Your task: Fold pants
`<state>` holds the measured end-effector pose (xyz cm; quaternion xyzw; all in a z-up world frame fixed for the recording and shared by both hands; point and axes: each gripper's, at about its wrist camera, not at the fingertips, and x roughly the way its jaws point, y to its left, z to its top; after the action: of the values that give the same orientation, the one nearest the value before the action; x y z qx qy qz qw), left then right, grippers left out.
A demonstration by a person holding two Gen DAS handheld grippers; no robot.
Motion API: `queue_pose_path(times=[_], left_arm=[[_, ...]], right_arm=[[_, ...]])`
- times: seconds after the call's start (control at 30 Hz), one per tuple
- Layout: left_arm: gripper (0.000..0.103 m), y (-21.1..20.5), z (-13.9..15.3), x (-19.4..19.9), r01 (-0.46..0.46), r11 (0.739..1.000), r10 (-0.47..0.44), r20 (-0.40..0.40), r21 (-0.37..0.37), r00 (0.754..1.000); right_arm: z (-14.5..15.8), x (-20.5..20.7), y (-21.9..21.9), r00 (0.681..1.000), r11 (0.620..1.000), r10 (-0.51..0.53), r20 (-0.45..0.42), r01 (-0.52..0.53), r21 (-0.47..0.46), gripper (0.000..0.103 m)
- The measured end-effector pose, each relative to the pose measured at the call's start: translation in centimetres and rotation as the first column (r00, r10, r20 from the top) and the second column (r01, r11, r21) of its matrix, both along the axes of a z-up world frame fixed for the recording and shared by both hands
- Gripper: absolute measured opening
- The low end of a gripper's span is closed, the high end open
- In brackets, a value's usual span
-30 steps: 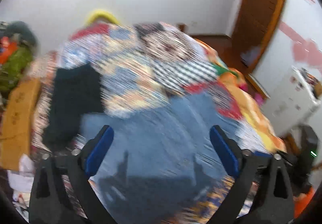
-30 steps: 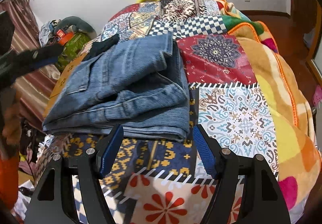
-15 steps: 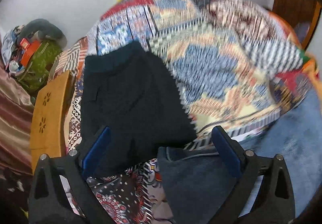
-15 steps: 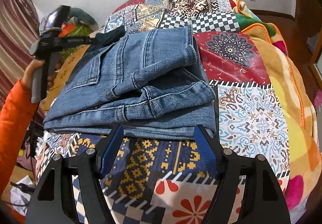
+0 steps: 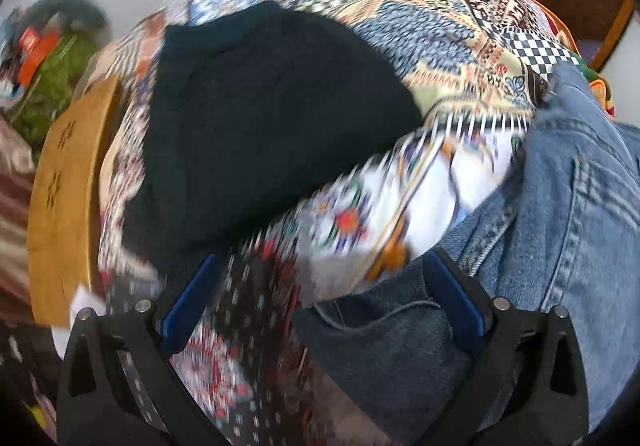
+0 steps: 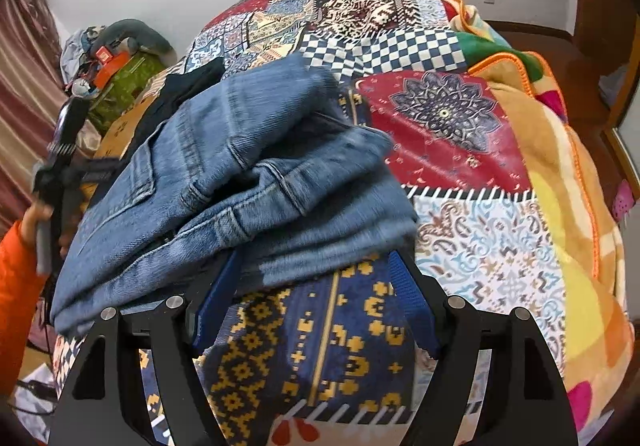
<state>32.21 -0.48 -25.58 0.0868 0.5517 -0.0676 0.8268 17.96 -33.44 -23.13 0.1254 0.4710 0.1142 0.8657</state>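
Folded blue jeans (image 6: 248, 165) lie in a thick stack on the patchwork blanket (image 6: 440, 117). My right gripper (image 6: 314, 258) is at the stack's near edge; its jaws are opening, with blanket and the denim's hem between the fingertips and no pad pressing. My left gripper (image 5: 320, 262) points steeply down at the jeans' (image 5: 560, 226) left corner, open wide, a dark denim corner lying by its right finger. A black garment (image 5: 260, 117) lies just beyond it. In the right wrist view a hand with an orange sleeve holds the left gripper (image 6: 60, 149) at the far left.
A wooden bed board (image 5: 64, 197) runs along the blanket's left edge, with a green bag and clutter (image 6: 120, 81) behind it. An orange and yellow fleece blanket (image 6: 560, 165) drapes the right side. Brown floor (image 6: 580, 57) lies beyond.
The left gripper has swung left and down, from over the jeans to their left corner beside the black garment. The right gripper has closed in on the jeans' near edge and spread its jaws a little.
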Motion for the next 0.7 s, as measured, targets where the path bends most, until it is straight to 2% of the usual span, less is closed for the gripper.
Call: queue_pose_path(times=[0.07,0.23,0.4,0.53,0.7], left_arm=[[0.103,1.1,0.2,-2.1,-0.033,0.999,0.033,-0.005,-0.01,0.999],[0.103,1.8,0.7,-7.0,-0.041,0.999,0.041,-0.021,0.008,0.999],[0.103,1.6,1.7,-11.5,-0.084,0.996,0.082,-0.041,-0.041,0.996],[0.103,-0.7,2.9,-14.1,-0.042,0.998,0.042,-0.017,-0.056,0.999],[0.103,-3.3,3.7,-14.7,-0.005,0.997,0.006,0.02,-0.076,1.0]], right_arm=[[0.5,-0.4,-0.3,1.0,1.0,0.001,0.012,-0.001,-0.001,0.073],[2.4,-2.1,-0.3,0.998,1.0,0.014,0.059,-0.015,0.01,0.073],[3.7,-3.6,0.7,0.995,0.998,0.043,0.094,-0.046,0.031,0.073],[4.8,-4.8,1.9,0.989,0.996,0.08,0.126,-0.083,0.022,0.073],[4.5,-5.5,3.0,0.983,0.992,0.127,0.131,-0.129,0.006,0.073]])
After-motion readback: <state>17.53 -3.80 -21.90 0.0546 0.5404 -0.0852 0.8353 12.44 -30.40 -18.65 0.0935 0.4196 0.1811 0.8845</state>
